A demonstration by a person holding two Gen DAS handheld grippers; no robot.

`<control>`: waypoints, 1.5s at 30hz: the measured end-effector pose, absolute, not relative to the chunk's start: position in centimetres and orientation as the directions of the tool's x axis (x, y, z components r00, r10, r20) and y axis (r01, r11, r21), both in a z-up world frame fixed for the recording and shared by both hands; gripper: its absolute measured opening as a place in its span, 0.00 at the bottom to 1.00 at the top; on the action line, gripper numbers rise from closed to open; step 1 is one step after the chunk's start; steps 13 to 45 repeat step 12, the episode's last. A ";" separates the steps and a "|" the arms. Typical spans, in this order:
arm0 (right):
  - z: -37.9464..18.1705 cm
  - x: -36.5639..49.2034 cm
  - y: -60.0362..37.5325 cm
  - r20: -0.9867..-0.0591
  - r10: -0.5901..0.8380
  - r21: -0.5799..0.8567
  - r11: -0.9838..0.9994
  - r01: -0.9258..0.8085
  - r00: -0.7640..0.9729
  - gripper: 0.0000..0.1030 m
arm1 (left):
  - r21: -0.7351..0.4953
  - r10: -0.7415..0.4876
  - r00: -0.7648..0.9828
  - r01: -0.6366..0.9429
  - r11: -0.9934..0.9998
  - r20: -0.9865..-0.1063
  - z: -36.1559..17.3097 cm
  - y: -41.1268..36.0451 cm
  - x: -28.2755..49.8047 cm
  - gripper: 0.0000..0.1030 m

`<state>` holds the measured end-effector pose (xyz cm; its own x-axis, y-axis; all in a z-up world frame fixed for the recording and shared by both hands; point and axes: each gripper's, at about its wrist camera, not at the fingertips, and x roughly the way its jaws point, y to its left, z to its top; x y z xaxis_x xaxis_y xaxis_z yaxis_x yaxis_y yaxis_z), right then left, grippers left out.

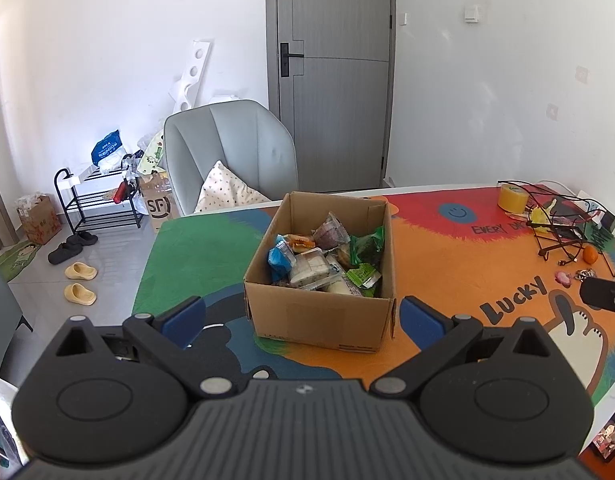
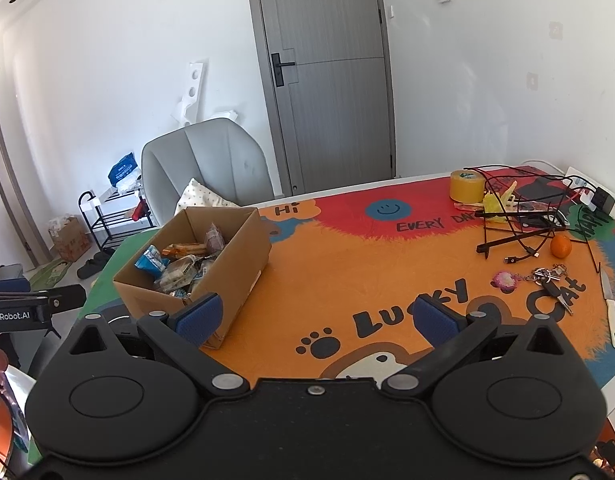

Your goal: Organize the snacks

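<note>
An open cardboard box (image 1: 315, 312) stands on the colourful table mat and holds several wrapped snacks (image 1: 327, 258). It also shows in the right wrist view (image 2: 243, 264), with the snacks (image 2: 183, 268) inside. My left gripper (image 1: 303, 318) is open and empty, hovering just in front of the box's near wall. My right gripper (image 2: 319, 320) is open and empty, to the right of the box above the orange part of the mat. The left gripper's body shows at the right view's left edge (image 2: 31, 304).
At the table's far right lie a tape roll (image 2: 467, 186), a black wire rack with cables (image 2: 523, 220), an orange (image 2: 560, 247), keys (image 2: 547, 280) and a knife (image 2: 611, 312). A grey chair (image 1: 231, 152) stands behind the table.
</note>
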<state>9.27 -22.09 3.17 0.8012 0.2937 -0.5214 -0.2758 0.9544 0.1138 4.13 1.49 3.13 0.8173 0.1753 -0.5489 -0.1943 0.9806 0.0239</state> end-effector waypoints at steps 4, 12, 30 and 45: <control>3.1 9.3 -22.1 -0.522 0.293 0.112 0.955 -0.276 0.801 1.00 | 0.022 0.170 0.819 -0.189 0.982 -0.547 3.1 1.4 4.1 1.00; 2.9 9.4 -22.0 -0.528 0.290 0.110 0.955 -0.274 0.798 1.00 | 0.013 0.163 0.820 -0.186 0.982 -0.548 3.2 1.6 4.0 1.00; 2.9 9.4 -22.0 -0.528 0.290 0.110 0.955 -0.274 0.798 1.00 | 0.013 0.163 0.820 -0.186 0.982 -0.548 3.2 1.6 4.0 1.00; 2.9 9.4 -22.0 -0.528 0.290 0.110 0.955 -0.274 0.798 1.00 | 0.013 0.163 0.820 -0.186 0.982 -0.548 3.2 1.6 4.0 1.00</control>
